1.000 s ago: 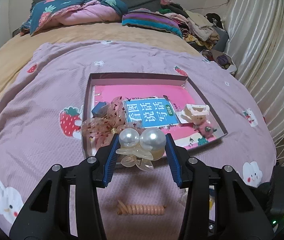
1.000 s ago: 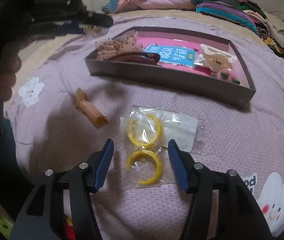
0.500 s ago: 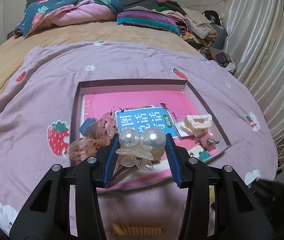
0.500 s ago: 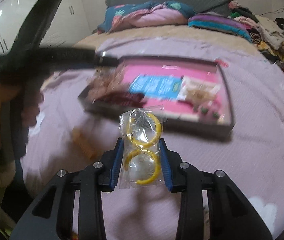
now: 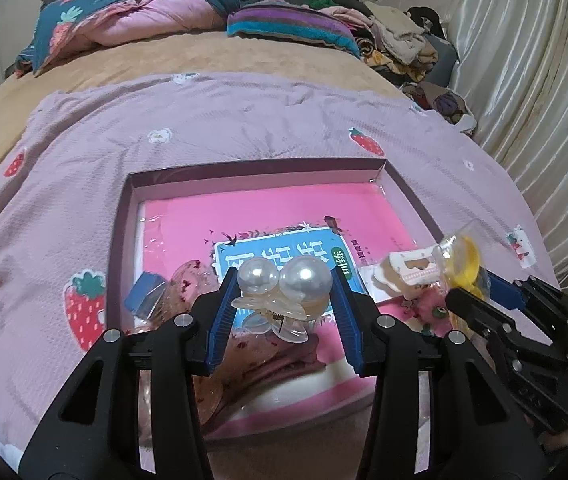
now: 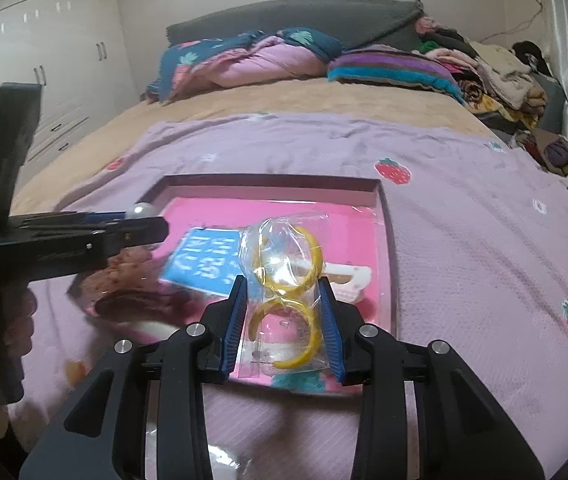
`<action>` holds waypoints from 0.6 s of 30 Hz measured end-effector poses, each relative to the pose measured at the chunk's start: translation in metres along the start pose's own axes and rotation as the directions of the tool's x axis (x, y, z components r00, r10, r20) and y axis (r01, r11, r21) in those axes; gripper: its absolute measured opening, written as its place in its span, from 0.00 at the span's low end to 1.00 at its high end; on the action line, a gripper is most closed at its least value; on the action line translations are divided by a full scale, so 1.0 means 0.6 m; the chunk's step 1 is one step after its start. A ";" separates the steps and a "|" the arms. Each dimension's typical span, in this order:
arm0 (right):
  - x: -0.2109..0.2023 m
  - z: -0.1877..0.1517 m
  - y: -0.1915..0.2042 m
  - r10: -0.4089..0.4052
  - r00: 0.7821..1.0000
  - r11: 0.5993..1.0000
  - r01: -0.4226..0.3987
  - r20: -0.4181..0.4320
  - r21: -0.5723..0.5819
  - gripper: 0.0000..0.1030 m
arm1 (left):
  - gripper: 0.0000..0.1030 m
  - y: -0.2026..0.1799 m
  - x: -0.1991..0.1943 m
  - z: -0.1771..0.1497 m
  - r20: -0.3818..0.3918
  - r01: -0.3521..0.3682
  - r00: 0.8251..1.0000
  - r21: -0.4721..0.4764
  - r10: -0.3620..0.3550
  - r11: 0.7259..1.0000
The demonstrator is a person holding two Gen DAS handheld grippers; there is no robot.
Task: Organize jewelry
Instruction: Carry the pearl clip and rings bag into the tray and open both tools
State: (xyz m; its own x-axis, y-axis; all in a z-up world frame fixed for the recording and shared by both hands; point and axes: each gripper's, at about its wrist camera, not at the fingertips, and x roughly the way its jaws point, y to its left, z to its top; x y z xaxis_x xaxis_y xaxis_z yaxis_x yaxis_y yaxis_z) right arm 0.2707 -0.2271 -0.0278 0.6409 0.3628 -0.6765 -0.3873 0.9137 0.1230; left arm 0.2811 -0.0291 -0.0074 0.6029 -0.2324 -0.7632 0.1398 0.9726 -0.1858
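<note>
bed [image 5: 243,120] | tray [image 5: 121,240]: pink book [image 5: 267,216], cream clip [image 5: 404,276], scrunchie [image 6: 123,272]

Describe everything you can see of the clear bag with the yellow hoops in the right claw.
The clear plastic bag is a crinkly, glossy pouch holding two yellow open hoops, one above the other, that look like plastic. It stands upright, pinched at its lower half between the blue ribbed pads of the right claw, its top sticking out free. It hangs in the air over the near right part of the box with the pink book, touching nothing else.
</note>
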 end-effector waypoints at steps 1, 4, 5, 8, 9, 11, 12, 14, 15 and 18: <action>0.005 -0.002 -0.002 -0.005 1.000 1.000 0.005 -0.004 0.005 0.33 | 0.36 -0.001 0.006 0.000 -0.006 0.000 1.000 0.002 0.000 1.000; 0.020 -0.005 -0.014 -0.014 1.000 1.000 0.014 -0.015 0.022 0.33 | 0.36 -0.003 0.018 -0.003 -0.021 0.001 1.000 0.003 -0.001 1.000; 0.024 -0.006 -0.017 -0.016 1.000 0.999 0.016 -0.019 0.028 0.33 | 0.36 -0.003 0.022 -0.004 -0.024 0.000 1.000 0.003 0.000 1.000; 0.029 -0.010 -0.024 -0.018 1.000 0.999 0.019 -0.021 0.043 0.35 | 0.36 -0.003 0.028 -0.009 -0.033 -0.001 0.999 -0.001 0.001 1.000; 0.029 -0.009 -0.026 -0.018 1.000 0.999 0.019 -0.021 0.048 0.36 | 0.36 -0.003 0.027 -0.009 -0.034 -0.001 0.999 0.000 0.001 1.000; 0.026 -0.009 -0.027 -0.017 1.000 0.998 0.018 -0.019 0.058 0.41 | 0.36 -0.004 0.027 -0.010 -0.034 -0.005 0.999 0.002 0.005 1.000; 0.023 -0.010 -0.027 -0.018 1.000 0.998 0.019 -0.017 0.061 0.42 | 0.37 -0.005 0.026 -0.011 -0.033 -0.005 0.999 0.003 0.005 1.000; 0.017 -0.010 -0.027 -0.023 1.000 0.998 0.024 -0.011 0.064 0.49 | 0.46 -0.006 0.019 -0.010 -0.021 -0.007 1.000 0.004 0.007 1.000; 0.012 -0.010 -0.028 -0.025 1.000 0.997 0.025 -0.005 0.067 0.51 | 0.51 -0.007 0.017 -0.009 -0.016 -0.008 1.000 0.006 0.008 1.000; -0.012 -0.010 -0.029 -0.027 0.999 0.997 0.025 0.025 0.079 0.60 | 0.54 -0.013 0.004 -0.007 0.001 -0.013 1.000 0.014 0.013 1.000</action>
State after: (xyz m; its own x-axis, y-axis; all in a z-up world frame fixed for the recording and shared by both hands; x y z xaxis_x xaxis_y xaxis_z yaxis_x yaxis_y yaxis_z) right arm 0.2686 -0.2465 -0.0294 0.6671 0.3427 -0.6615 -0.3176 0.9340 0.1636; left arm 0.2781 -0.0369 -0.0101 0.6056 -0.2196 -0.7649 0.1432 0.9756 -0.1667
